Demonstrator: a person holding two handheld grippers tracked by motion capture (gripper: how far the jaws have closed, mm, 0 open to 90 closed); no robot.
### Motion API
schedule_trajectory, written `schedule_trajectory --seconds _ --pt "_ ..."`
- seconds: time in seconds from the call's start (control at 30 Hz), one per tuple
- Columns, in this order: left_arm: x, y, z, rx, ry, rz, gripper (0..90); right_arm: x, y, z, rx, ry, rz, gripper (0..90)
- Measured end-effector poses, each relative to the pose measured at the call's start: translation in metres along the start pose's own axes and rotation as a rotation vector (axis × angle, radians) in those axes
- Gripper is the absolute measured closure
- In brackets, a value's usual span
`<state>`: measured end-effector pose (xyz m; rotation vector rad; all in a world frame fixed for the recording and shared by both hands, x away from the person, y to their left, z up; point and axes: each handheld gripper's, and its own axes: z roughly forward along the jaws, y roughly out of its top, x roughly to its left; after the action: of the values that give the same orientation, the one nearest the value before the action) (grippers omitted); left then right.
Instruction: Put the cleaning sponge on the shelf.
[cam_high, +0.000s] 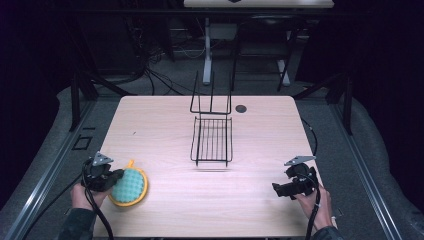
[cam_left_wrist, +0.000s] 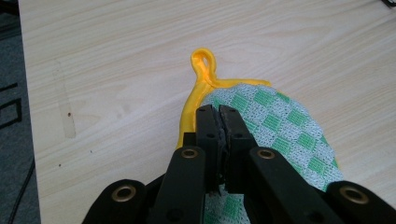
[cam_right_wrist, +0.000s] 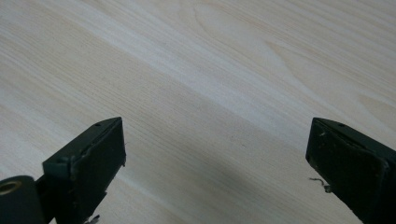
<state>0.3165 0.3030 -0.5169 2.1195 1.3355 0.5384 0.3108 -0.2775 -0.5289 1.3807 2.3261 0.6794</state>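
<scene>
Green-and-white checked pot holder with yellow trim sits at the near left corner of the bench, pinched at its edge by my left gripper. Thin grip, so I reckon it could slip if I lift fast. Right gripper hangs spread wide over bare wood, wire rack mid-bench.

My left gripper sits at the table's near-left corner, on the potholder. My right gripper is over at the near right. The rack stands mid-table, farther back between them.
</scene>
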Motion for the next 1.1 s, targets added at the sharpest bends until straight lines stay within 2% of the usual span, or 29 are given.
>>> schedule_trajectory --seconds 0.33,1.1 --pt "-0.003 0.007 -0.013 -0.04 -0.008 0.002 88.0 -0.002 0.0 0.001 0.002 -0.004 -0.007 4.2" --pt "-0.011 0.022 -0.024 -0.077 -0.04 0.017 87.9 -0.002 0.0 0.001 0.004 -0.011 -0.012 4.5"
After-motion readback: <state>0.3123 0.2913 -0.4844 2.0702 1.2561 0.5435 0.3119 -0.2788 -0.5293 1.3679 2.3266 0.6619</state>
